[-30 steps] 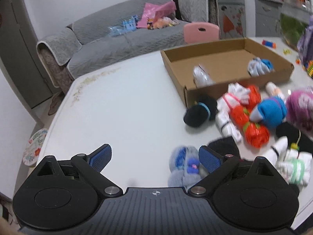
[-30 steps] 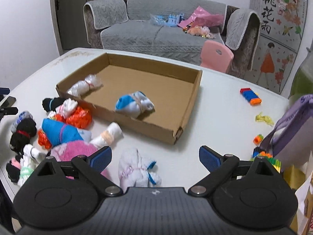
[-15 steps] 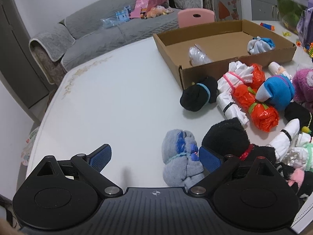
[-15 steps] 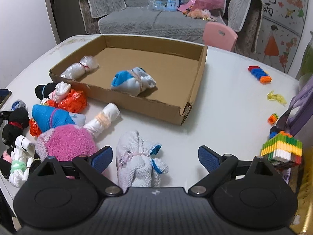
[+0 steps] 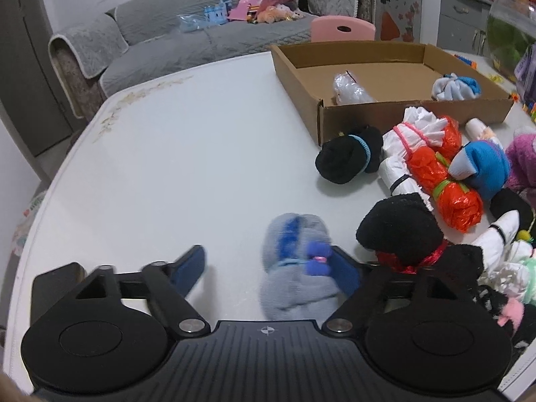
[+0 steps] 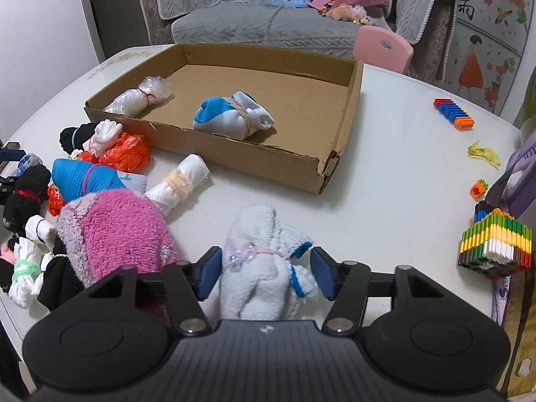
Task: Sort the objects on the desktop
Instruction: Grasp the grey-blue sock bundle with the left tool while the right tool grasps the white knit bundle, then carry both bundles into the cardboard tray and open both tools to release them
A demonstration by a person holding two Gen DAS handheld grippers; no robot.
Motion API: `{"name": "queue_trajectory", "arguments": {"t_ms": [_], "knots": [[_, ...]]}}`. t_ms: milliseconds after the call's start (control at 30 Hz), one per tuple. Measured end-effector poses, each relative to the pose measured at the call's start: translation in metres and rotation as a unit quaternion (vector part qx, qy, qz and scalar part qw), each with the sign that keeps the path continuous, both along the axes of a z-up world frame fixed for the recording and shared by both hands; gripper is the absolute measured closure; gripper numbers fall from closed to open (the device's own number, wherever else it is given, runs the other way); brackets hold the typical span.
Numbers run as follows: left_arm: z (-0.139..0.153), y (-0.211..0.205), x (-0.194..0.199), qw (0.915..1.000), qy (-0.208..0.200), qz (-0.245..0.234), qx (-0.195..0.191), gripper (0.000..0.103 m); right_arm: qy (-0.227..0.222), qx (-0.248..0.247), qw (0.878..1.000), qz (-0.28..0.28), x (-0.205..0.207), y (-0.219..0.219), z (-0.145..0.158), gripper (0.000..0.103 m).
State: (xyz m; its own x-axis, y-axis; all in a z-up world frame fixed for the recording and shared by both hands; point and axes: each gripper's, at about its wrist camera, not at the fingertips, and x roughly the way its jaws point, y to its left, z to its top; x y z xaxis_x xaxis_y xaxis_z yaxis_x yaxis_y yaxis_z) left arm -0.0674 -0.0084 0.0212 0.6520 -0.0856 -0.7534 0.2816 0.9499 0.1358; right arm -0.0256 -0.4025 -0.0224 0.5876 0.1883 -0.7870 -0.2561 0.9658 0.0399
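A cardboard tray (image 5: pixel 365 114) (image 6: pixel 311 174) on the white table holds a plastic-wrapped bundle (image 6: pixel 139 95) and a blue-white sock bundle (image 6: pixel 231 117). My left gripper (image 5: pixel 268 268) is open, its jaws partly closed, around a grey-blue sock bundle (image 5: pixel 294 268); the right pad (image 5: pixel 346 273) touches it and the left pad (image 5: pixel 191 266) stands apart. My right gripper (image 6: pixel 264 273) is open around a white-and-blue towel bundle (image 6: pixel 264 268), with both pads close to its sides.
A pile of bundles lies by the tray: black (image 5: pixel 348 157), orange (image 5: pixel 445 187), blue (image 6: pixel 83 177), pink fluffy (image 6: pixel 117 231), white (image 6: pixel 181 184). Building bricks (image 6: pixel 495 244), a purple bag and small toys (image 6: pixel 454 114) sit on the right. A sofa and a pink chair stand behind.
Both grippers moved forward over their bundles and their jaws have narrowed. The left jaws are blurred from closing motion. The right jaws now flank the white towel bundle closely.
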Motion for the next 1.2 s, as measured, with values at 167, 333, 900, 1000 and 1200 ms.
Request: {"name": "queue_trajectory", "arguments": {"t_ms": [167, 333, 900, 1000, 1200], "knots": [[0.003, -0.004, -0.002, 0.9999, -0.006, 0.002, 0.009, 0.058, 0.003, 0.005, 1.0, -0.001, 0.001, 0.0, 0.0, 0.053], [0.004, -0.005, -0.005, 0.9999, -0.009, 0.002, 0.012, 0.059, 0.004, 0.01, 1.0, 0.0, -0.001, 0.0, 0.002, 0.055], [0.076, -0.001, -0.011, 0.9974, -0.055, 0.0, -0.047, 0.059, -0.03, 0.047, 0.998, -0.014, -0.004, -0.021, 0.047, 0.056], [0.093, -0.004, -0.004, 0.9965, -0.067, -0.001, -0.05, 0.059, -0.046, 0.051, 0.998, -0.016, 0.0, -0.025, 0.065, 0.056], [0.133, -0.017, 0.017, 0.9939, -0.101, -0.01, -0.044, 0.059, -0.085, 0.05, 0.995, -0.02, 0.017, -0.031, 0.106, 0.056]]}}
